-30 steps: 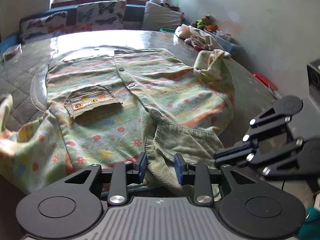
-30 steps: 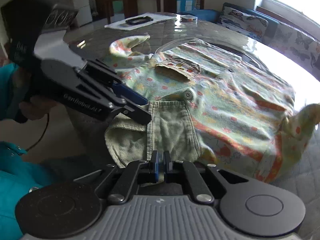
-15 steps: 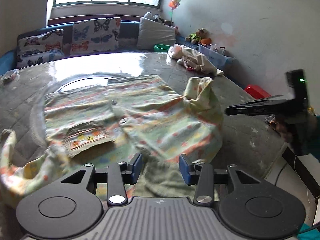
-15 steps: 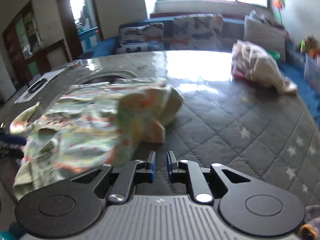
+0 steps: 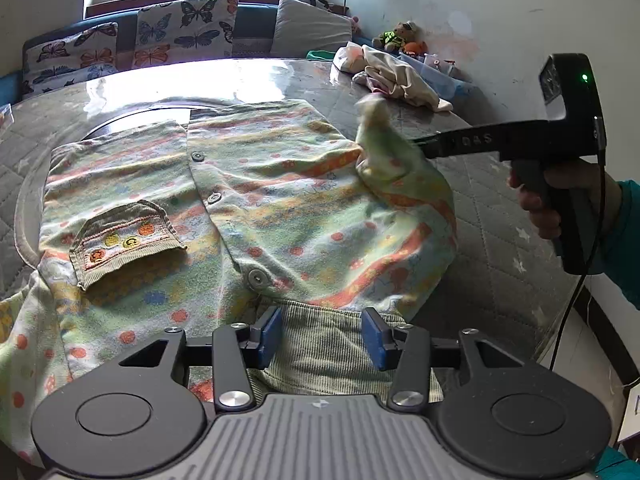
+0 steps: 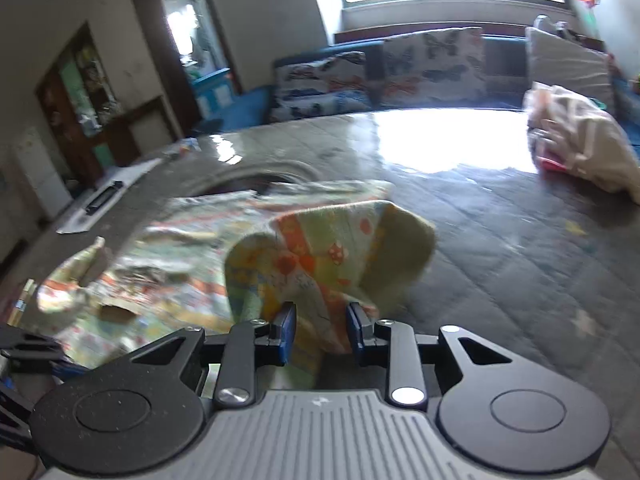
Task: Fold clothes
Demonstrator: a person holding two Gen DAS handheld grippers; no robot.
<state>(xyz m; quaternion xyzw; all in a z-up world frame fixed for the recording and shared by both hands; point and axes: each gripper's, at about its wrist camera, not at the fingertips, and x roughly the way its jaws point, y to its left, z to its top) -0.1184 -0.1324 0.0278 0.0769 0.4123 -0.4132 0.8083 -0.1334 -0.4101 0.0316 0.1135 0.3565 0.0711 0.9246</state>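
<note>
A green, patterned child's button-up jacket [image 5: 256, 200] lies spread on the quilted table, with a corduroy pocket [image 5: 120, 240] on its left side. My left gripper [image 5: 322, 336] is open, its jaws on either side of the corduroy hem [image 5: 320, 344] at the near edge. My right gripper [image 6: 320, 332] is open around the bunched right sleeve [image 6: 320, 248], which stands up off the table. In the left wrist view the right gripper's body [image 5: 560, 140] reaches in from the right to the sleeve [image 5: 384, 148].
A pile of cream clothes [image 5: 392, 76] lies at the table's far right, also in the right wrist view [image 6: 580, 144]. Butterfly cushions [image 5: 184, 28] line the sofa behind. A paper and a dark object [image 6: 100, 204] lie at the table's left edge.
My right gripper left the hem, swung over to the right sleeve and opened around it. My left gripper opened wider and stayed at the hem.
</note>
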